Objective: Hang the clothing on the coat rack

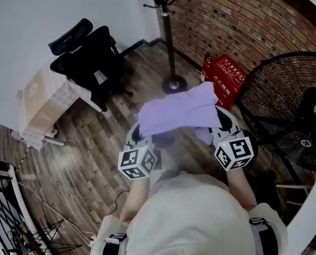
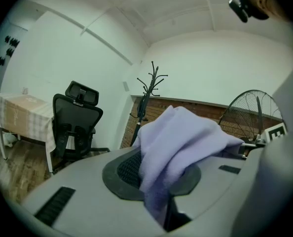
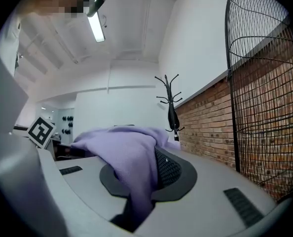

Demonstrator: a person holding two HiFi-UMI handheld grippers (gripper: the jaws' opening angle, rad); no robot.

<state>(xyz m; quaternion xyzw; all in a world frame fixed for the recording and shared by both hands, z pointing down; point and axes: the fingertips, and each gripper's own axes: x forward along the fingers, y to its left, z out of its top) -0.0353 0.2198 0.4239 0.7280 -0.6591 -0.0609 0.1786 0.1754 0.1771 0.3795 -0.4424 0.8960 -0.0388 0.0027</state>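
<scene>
A lilac garment [image 1: 180,109] hangs bunched between my two grippers, in front of the person's chest. My left gripper [image 1: 146,136] is shut on its left end, and in the left gripper view the cloth [image 2: 178,142] runs down between the jaws. My right gripper [image 1: 220,125] is shut on the right end, where the cloth [image 3: 130,158] drapes over the pad and into the gap. The black coat rack [image 1: 167,33] stands ahead by the brick wall, with something dark hung on its top. It also shows in both gripper views [image 2: 149,95] [image 3: 170,105], some way off.
A black office chair [image 1: 90,58] and a table with a checked cloth [image 1: 41,104] stand at the left. A red box [image 1: 225,78] lies right of the rack's base [image 1: 174,83]. A large black fan [image 1: 292,108] stands close on the right. The floor is wood planks.
</scene>
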